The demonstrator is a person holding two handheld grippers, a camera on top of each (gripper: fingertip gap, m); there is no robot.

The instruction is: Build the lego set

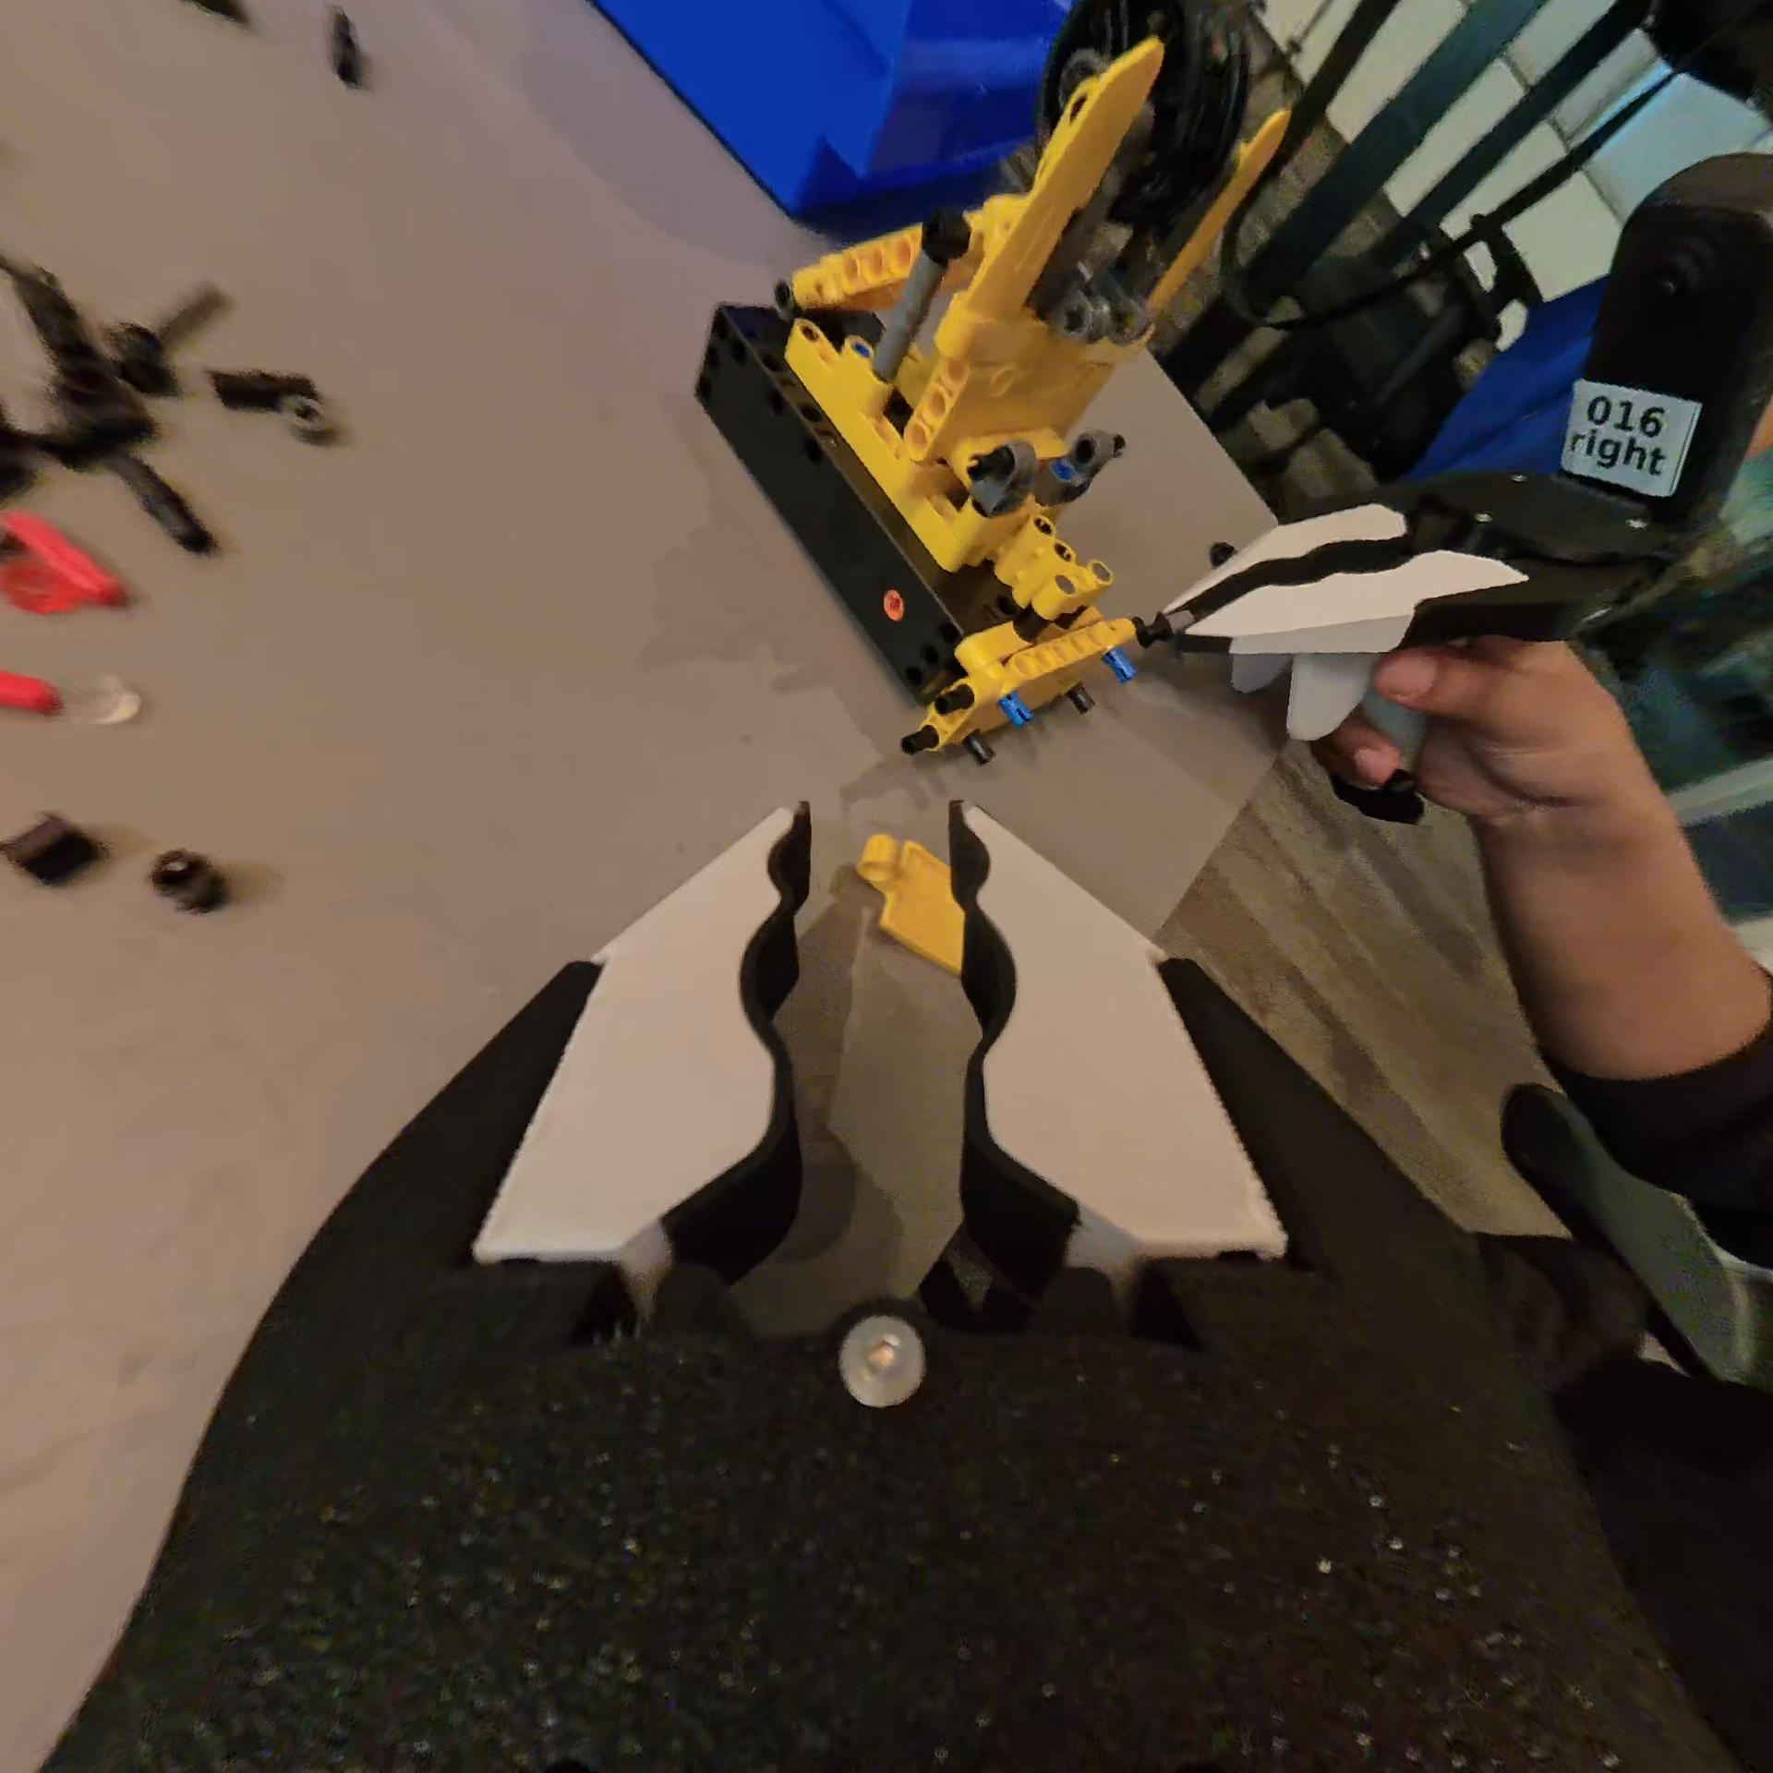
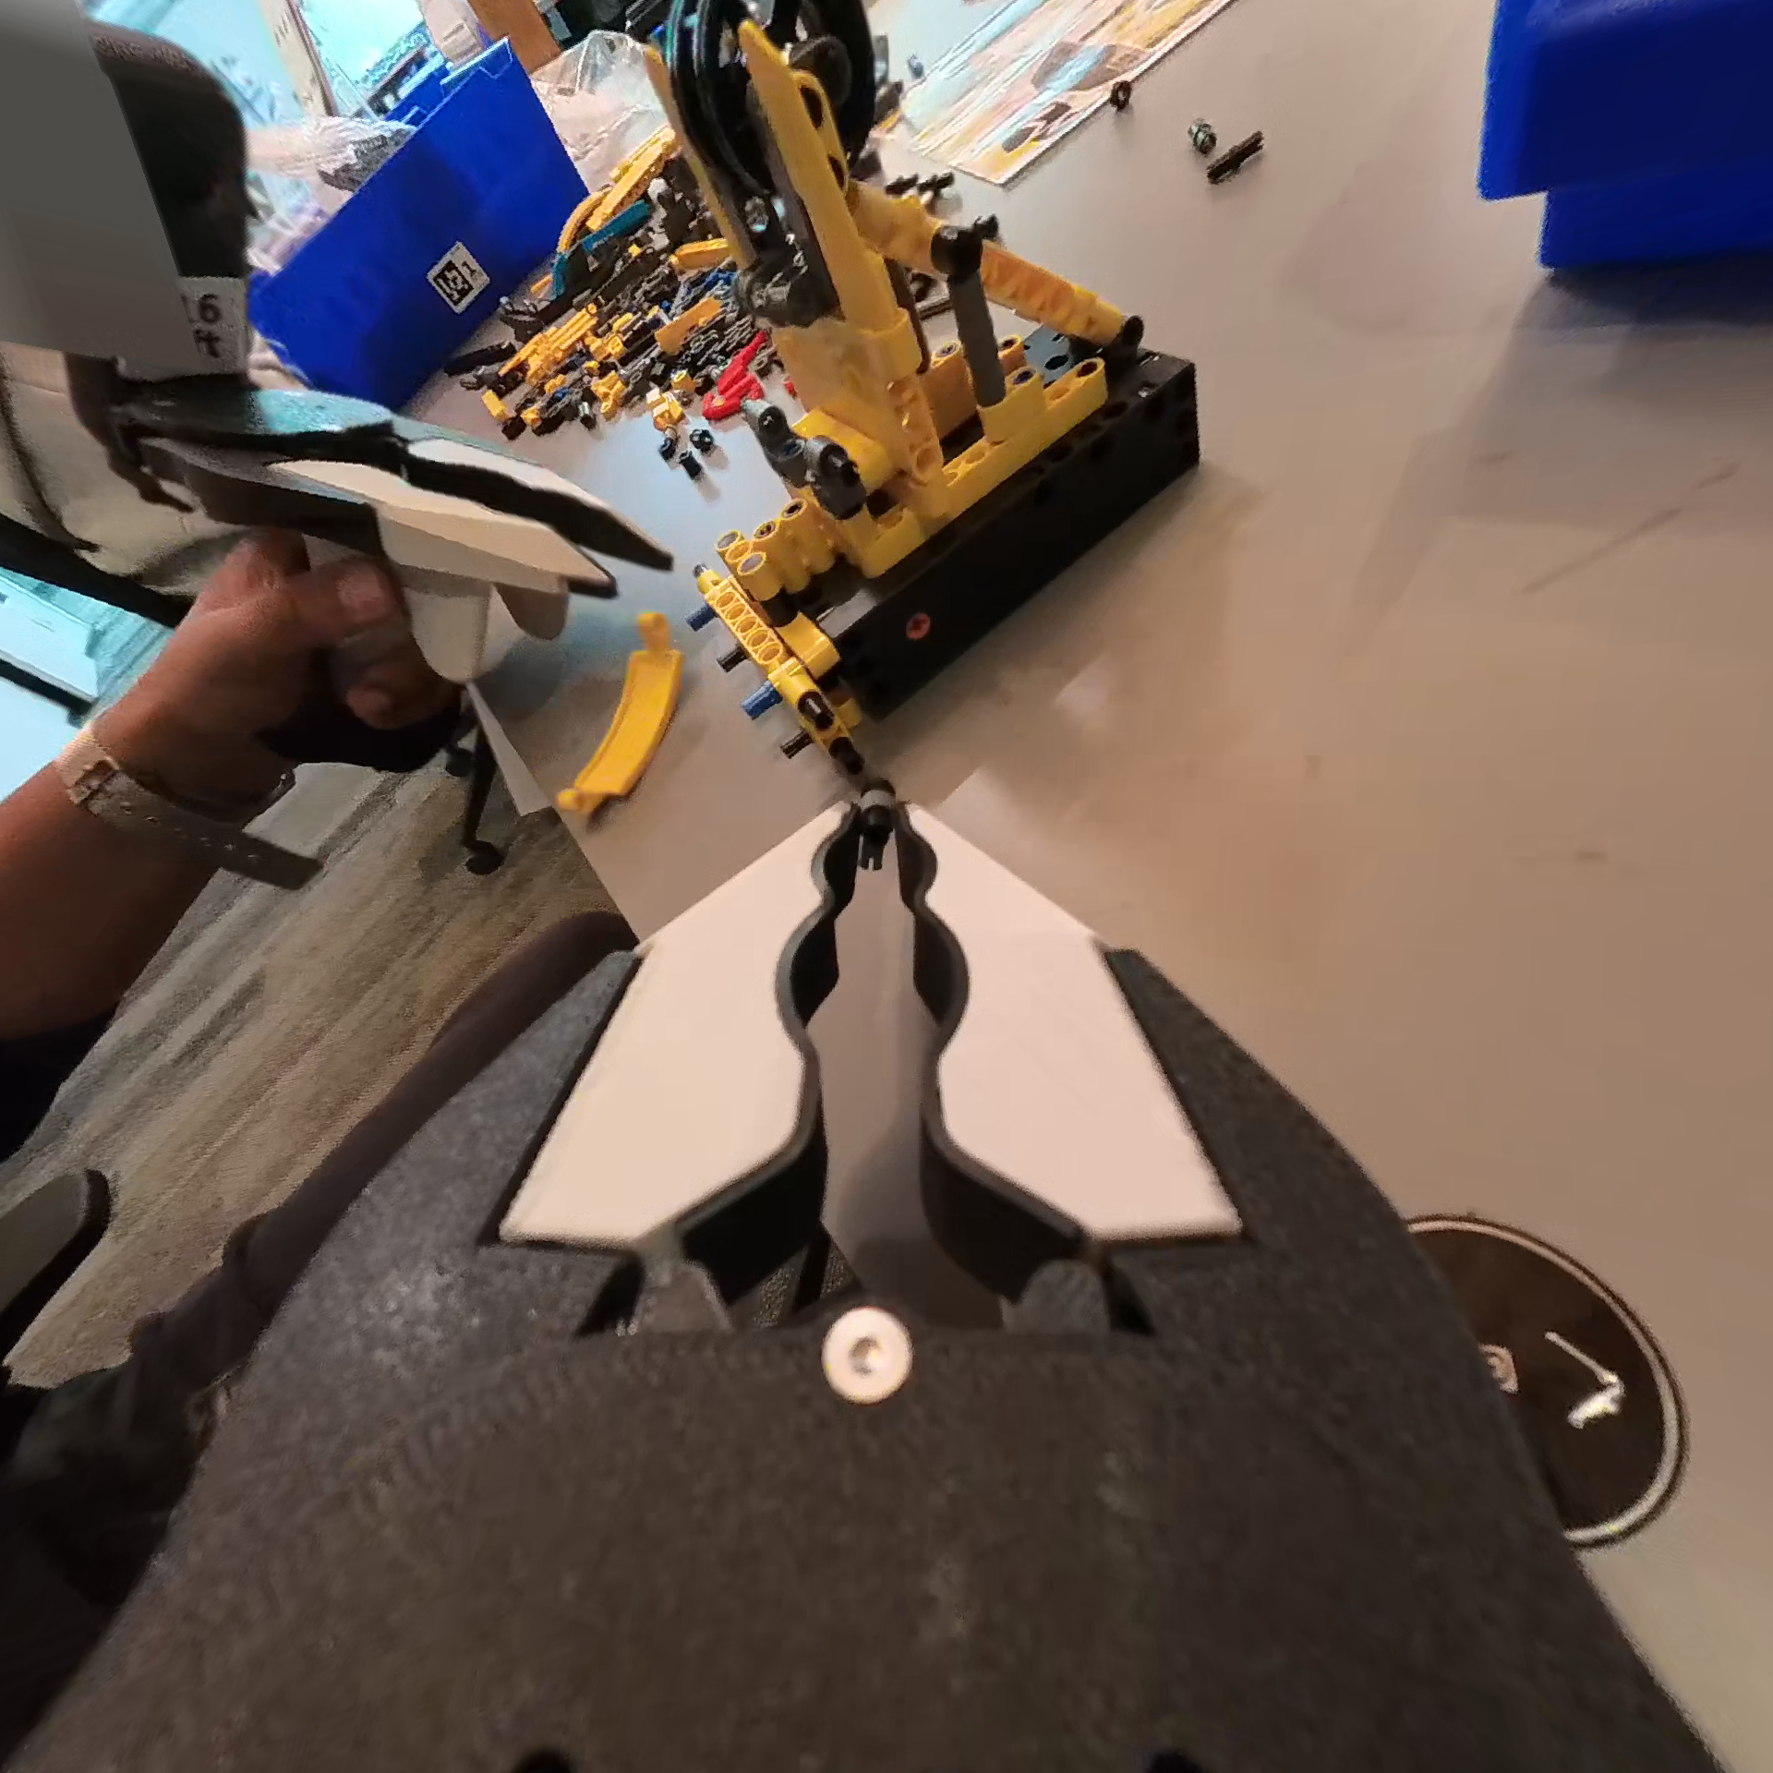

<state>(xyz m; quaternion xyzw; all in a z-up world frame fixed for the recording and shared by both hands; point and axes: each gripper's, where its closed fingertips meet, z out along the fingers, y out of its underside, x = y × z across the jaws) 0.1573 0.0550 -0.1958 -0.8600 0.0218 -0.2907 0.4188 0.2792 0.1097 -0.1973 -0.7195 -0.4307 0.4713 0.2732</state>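
Observation:
A yellow and black brick model (image 1: 969, 422) stands on a black base on the grey table (image 1: 480, 672). My left gripper (image 1: 881, 825) is open and empty. A curved yellow panel (image 1: 911, 897) lies on the table under the gap between its fingers. My right gripper (image 2: 873, 820) is shut on a small black pin (image 2: 871, 835). The pin's tip is at the end of the yellow beam (image 2: 768, 633) at the model's front. The right gripper also shows in the left wrist view (image 1: 1166, 628). The left gripper (image 2: 638, 571) hovers just above the panel (image 2: 628, 720).
Loose black and red parts (image 1: 115, 403) lie at the left. A pile of parts (image 2: 614, 345) and a blue bin (image 2: 403, 259) sit behind the model. Another blue bin (image 2: 1631, 125) is far right. The table edge (image 2: 576, 825) is close by. A round black insert (image 2: 1573, 1391) sits in the table. One gripper's finger ends stand about 15 centimeters off the other's.

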